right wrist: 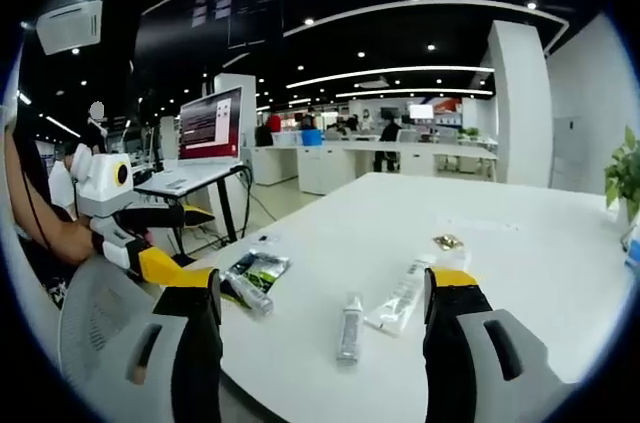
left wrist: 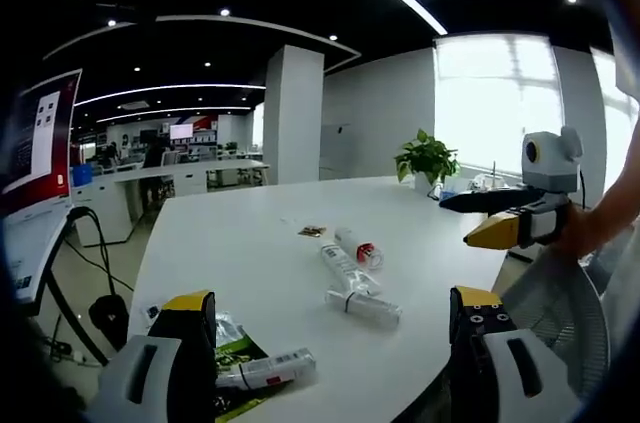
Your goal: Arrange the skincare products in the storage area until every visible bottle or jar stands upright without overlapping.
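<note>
Skincare products were all lying flat on the big white table (left wrist: 300,273), nothing upright yet. Going biggest down: a green-and-black sachet pack (right wrist: 262,269) sat near the table's edge, with a small tube (left wrist: 268,371) lying across it, so that pair overlapped. Further in, a clear tube (left wrist: 363,305), a long white tube (left wrist: 347,265) and a little bottle with a red cap (left wrist: 359,247) lay close together mid-table, and a tiny brownish packet (left wrist: 312,231) sat just beyond them.

Left gripper (left wrist: 335,343) hovered at the near edge, jaws spread wide and holding nothing. Right gripper (right wrist: 325,318) was also spread and empty, above the tubes; in the left gripper view it showed off to the side, held by a hand (left wrist: 580,233).

My guess is these are all light, smooth plastic, so slippery and easy to roll. The tubes probably squish, so I'd pinch near the stiff cap end, gently. The bottle looks rigid enough to grab around the body
</note>
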A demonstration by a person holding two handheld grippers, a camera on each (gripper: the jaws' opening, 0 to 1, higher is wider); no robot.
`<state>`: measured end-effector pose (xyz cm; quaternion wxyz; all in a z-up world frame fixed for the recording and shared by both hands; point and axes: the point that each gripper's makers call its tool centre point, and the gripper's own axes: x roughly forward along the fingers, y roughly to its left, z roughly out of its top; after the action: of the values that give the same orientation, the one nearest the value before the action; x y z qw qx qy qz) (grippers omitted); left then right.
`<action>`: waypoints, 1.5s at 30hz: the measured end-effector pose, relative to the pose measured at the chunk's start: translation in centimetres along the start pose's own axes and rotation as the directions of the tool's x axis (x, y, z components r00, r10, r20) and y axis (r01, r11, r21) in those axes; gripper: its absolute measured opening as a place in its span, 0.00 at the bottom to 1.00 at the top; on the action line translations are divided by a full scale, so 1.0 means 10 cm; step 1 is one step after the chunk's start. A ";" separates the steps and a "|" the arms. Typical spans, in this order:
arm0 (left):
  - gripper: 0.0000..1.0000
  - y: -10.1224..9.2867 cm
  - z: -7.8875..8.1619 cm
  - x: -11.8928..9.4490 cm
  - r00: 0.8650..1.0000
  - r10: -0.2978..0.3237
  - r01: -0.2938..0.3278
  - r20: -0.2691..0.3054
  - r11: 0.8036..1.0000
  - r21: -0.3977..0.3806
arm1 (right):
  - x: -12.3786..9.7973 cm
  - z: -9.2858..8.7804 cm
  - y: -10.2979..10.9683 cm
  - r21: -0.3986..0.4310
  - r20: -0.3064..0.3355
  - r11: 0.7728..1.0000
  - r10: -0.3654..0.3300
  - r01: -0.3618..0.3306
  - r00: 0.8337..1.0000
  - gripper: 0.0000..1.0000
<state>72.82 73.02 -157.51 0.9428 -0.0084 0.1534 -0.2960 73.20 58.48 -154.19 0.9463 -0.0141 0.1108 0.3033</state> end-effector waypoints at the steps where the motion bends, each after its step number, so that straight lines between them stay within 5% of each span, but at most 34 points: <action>1: 1.00 0.02 -0.01 0.01 1.000 0.010 -0.010 -0.007 1.000 -0.001 | 0.02 -0.01 0.02 0.000 -0.009 1.000 0.007 -0.007 1.000 0.79; 13: 0.91 0.15 -0.19 0.04 0.993 0.070 -0.068 -0.099 0.997 0.026 | 0.07 -0.08 0.18 0.024 -0.044 0.995 0.101 -0.100 0.994 0.77; 20: 0.91 0.19 -0.25 0.04 0.987 0.099 -0.092 -0.128 0.994 0.053 | 0.02 0.10 0.22 0.044 0.040 0.989 0.140 -0.142 0.989 0.74; 31: 0.91 0.20 -0.37 0.07 0.976 0.119 -0.103 -0.182 0.990 0.094 | -0.05 0.19 0.22 0.054 0.087 0.986 0.155 -0.160 0.984 0.70; 39: 0.89 0.22 -0.42 0.06 0.968 0.137 -0.115 -0.210 0.987 0.113 | -0.16 0.30 -0.05 0.114 0.102 0.983 0.131 -0.142 0.986 0.71; 45: 0.88 0.22 -0.47 0.07 0.961 0.143 -0.113 -0.236 0.984 0.135 | -0.16 0.58 -0.45 -0.028 0.092 0.993 0.115 -0.113 0.989 0.68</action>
<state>73.20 74.83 -162.47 0.9325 0.0948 0.2509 -0.2419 75.70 54.45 -148.41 0.9314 -0.0045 0.0636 0.3583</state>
